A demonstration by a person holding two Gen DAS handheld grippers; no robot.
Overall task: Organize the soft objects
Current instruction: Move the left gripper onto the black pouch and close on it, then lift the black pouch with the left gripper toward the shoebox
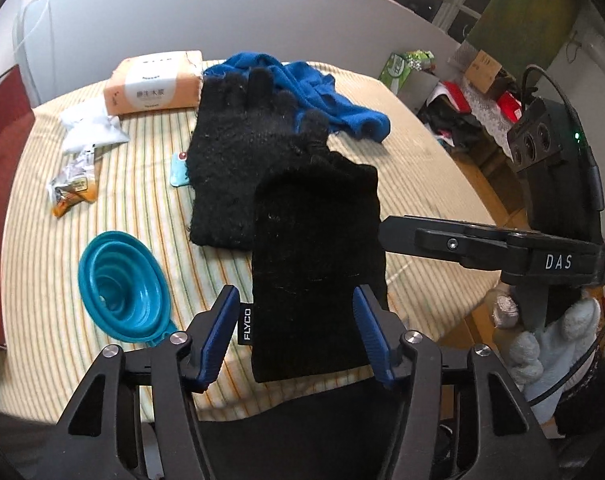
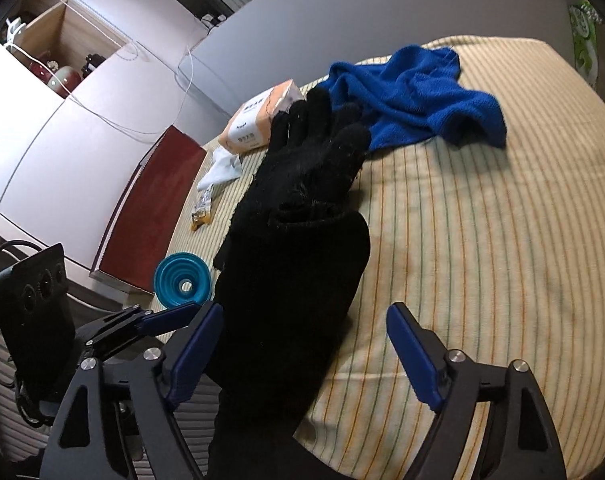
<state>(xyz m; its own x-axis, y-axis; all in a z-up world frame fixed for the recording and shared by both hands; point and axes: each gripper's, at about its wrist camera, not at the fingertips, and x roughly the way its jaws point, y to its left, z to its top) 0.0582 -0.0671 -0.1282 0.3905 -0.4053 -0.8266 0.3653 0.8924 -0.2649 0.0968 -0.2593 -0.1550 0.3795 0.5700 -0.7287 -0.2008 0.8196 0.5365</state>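
near black glove (image 1: 316, 256) folded at tabletop's near edge, overlapping flat black glove (image 1: 238, 152); blue towel (image 1: 302, 92) at far edge. left gripper (image 1: 296, 336) spread around cuff, unclamped; right gripper (image 2: 302, 354) spread beside it. advice: pinch cuff evenly, lift both layers together.

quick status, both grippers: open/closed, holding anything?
Left gripper: open, its pads either side of the near black glove, not clamped.
Right gripper: open, holding nothing; the glove lies between its fingers.
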